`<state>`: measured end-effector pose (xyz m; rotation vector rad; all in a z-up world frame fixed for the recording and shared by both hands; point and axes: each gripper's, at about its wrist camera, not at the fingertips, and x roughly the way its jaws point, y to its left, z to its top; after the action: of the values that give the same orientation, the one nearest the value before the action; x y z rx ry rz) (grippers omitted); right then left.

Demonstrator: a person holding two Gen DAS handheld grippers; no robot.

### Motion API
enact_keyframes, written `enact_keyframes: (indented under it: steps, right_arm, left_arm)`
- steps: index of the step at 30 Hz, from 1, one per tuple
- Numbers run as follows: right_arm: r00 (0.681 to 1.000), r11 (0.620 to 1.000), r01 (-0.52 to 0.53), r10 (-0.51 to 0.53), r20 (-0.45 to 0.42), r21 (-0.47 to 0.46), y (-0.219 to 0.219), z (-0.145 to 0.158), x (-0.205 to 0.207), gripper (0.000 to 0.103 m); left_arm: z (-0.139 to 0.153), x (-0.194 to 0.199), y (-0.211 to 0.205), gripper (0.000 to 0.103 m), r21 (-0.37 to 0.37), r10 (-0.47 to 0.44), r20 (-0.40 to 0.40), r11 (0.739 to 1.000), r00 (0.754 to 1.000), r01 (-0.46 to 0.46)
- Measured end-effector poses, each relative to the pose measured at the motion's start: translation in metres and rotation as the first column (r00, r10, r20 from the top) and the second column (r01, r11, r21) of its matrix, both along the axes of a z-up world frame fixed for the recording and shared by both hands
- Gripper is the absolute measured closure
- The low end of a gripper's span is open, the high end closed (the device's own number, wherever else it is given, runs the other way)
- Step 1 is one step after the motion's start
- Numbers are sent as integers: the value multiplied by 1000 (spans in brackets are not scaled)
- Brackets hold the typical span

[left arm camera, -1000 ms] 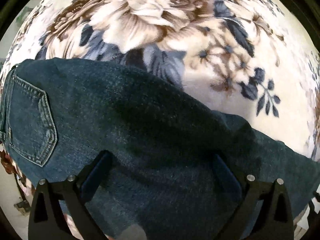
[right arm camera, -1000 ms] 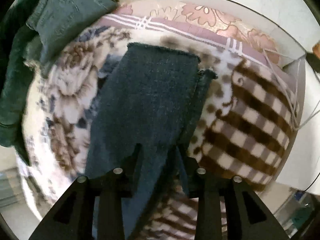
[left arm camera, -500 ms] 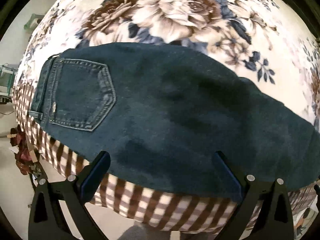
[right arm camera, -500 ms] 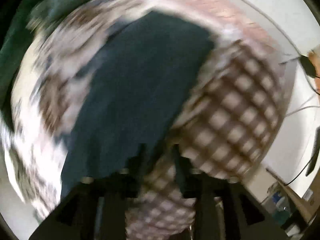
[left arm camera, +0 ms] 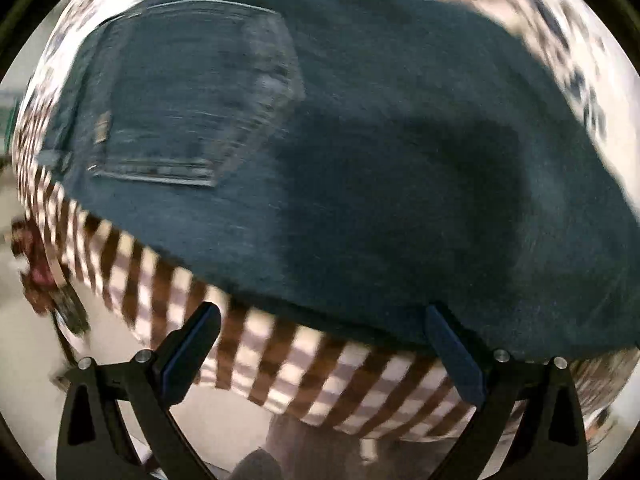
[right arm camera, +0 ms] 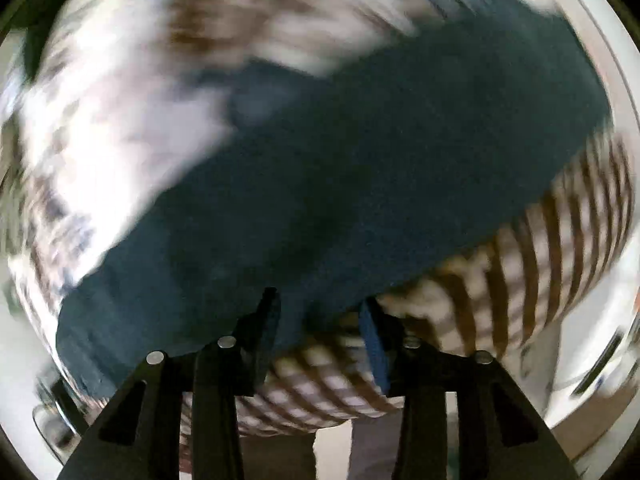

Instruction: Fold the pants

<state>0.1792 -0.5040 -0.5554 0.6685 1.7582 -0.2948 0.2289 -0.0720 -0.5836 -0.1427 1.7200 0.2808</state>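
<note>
Jaws first: my left gripper [left arm camera: 320, 354] stands wide with nothing between the pads, hanging over the near edge of the bed. My right gripper [right arm camera: 318, 334] is part open; its jaws have just been opening, and I see no denim pinched between them, only the jeans' edge and blanket behind the gap. So I read both as let go of the cloth.

Jeans [left arm camera: 360, 152] lie flat on the blanket [left arm camera: 280, 364], waist end toward the left of the left view, back pocket [left arm camera: 192, 96] facing up. They look folded lengthwise, one leg on the other, since only one pocket shows and the outline is a single band. The right view shows the leg part [right arm camera: 380, 168] running diagonally across the bed. The near edge runs close along the checked border of the blanket, which puts both ends within my reach without leaning over the bed.

Both views are smeared, so seams and hems are hard to read. Whether the hems are lined up, I can't tell.

My guess at the step: the long fold is laid and the cross fold is next. That needs the right gripper on the hem end and the left one near the middle or waist. Risk: thick denim, so a shallow bite may catch only the top layer.
</note>
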Motion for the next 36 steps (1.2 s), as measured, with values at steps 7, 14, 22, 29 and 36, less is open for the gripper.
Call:
enact_keyframes:
  steps: [7,14,22,29,36]
  right_arm:
    - [988,946,-106,65,140,307,143,-10,121,60]
    - [974,910,-219,223,30,352,245,-82,182,72]
    - [949,855,-297,312,35,426,259,-53,129,75]
    - [922,819,-360,386,36,447,274,-46,114,73]
    - [916,780,-362,399,40,511,286,-58,131,58]
  left_arm:
    - [14,64,33,0,-59,125,95,991,988,-120]
    - [-1,119,36,0,-24,74,89,997,993,-72]
    - [-26,175,8,0,-11,-57,73,998,996,58]
    - [-48,129,12,0,-30,-86,43,996,995,87]
    - [-62,93,41,0,-108,-34,54,993,998,39]
